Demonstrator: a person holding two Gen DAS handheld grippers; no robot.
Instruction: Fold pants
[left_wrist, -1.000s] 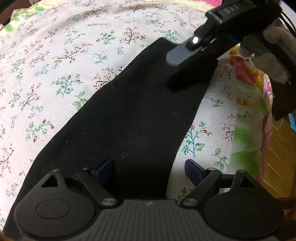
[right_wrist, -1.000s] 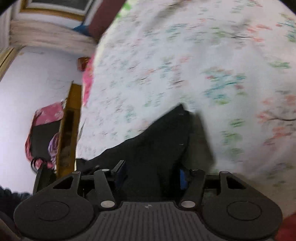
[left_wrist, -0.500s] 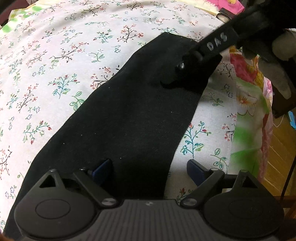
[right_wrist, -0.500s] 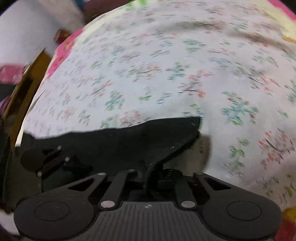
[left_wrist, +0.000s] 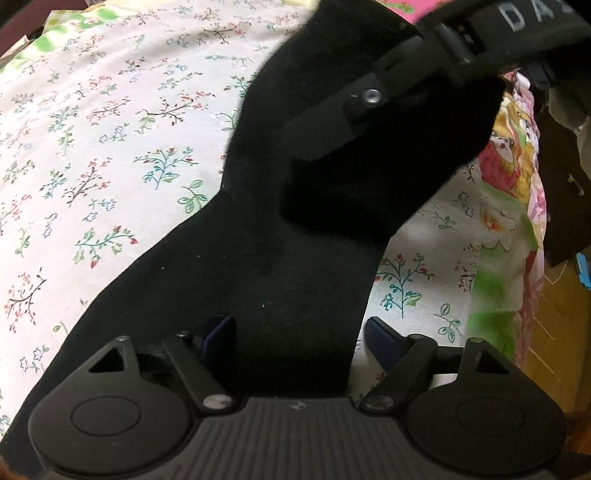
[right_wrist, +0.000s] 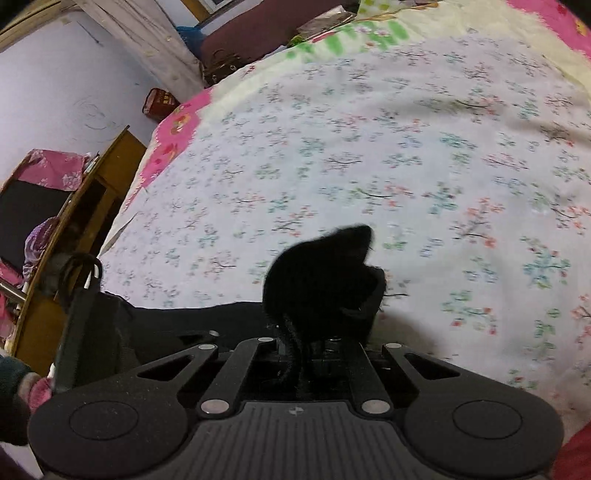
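Pants (left_wrist: 258, 266) of black cloth lie on the floral bedsheet (left_wrist: 110, 147), far end pinched in the right gripper (right_wrist: 325, 332), left gripper (left_wrist: 299, 332) wide apart; carrying that end low and square should keep edges aligned.

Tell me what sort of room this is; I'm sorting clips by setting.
Most likely a home bedroom. The black pants lie on a bed under a flowered sheet, and wooden furniture stands beside a plain wall.

The pants (left_wrist: 280, 236) were plain black. The bedsheet (left_wrist: 110, 147) was white, patterned with small red, green and blue flower sprigs.
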